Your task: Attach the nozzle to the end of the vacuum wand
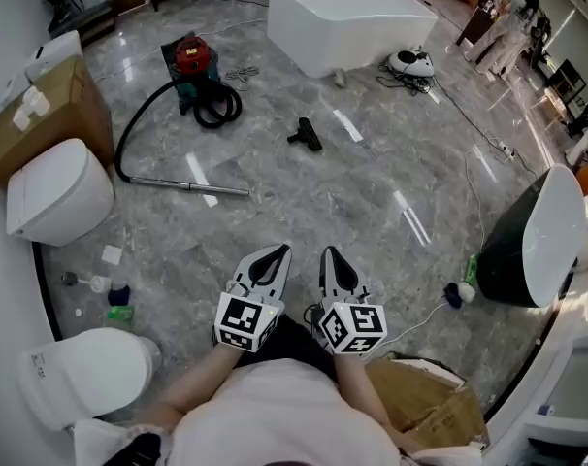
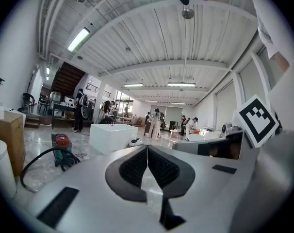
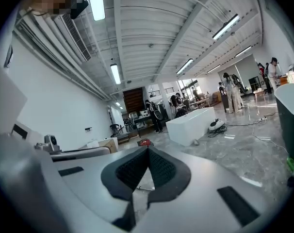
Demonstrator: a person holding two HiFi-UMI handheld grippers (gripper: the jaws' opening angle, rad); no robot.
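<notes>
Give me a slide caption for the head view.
Left gripper and right gripper, jaws shut and empty, face the black plastic nozzle lying apart from the silver metal vacuum wand.

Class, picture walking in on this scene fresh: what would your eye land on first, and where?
Two shut, empty tools lead at the bottom centre: the left hand-held gripper and right hand-held gripper, side by side. On the marble floor ahead, a black nozzle lies apart from the metal wand, whose hose runs to the red-topped vacuum cleaner at upper left. A big white bathtub stands beyond.
</notes>
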